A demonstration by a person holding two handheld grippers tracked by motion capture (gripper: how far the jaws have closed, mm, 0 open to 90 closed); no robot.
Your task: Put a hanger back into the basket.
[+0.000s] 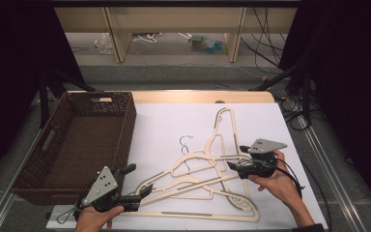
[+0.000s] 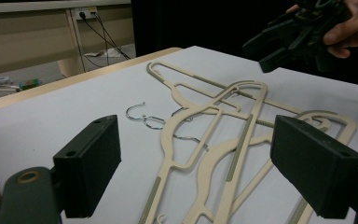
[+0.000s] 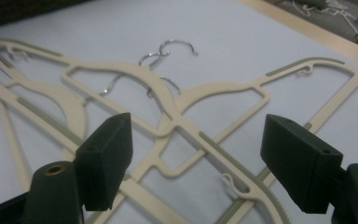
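Observation:
Several cream plastic hangers (image 1: 207, 179) lie tangled on the white table top, their metal hooks (image 1: 186, 142) pointing toward the far side. My left gripper (image 1: 137, 180) hovers at the pile's near-left end, jaws wide apart and nothing between them. In the left gripper view the hangers (image 2: 223, 121) lie ahead between the spread jaws (image 2: 198, 140), and the right gripper (image 2: 298, 32) hangs at the upper right. My right gripper (image 1: 237, 157) stands open at the pile's right side, just above the crossing arms. The right gripper view shows its jaws (image 3: 198, 135) open over the hangers (image 3: 168, 107) and hooks (image 3: 168, 49).
A brown wicker basket (image 1: 125, 125) stands on the table's left side, close to the left gripper. The white sheet (image 1: 164, 121) ends at a wooden table edge (image 1: 198, 95) at the back. Beyond lie floor cables and bench legs (image 1: 118, 38). Dark curtains flank both sides.

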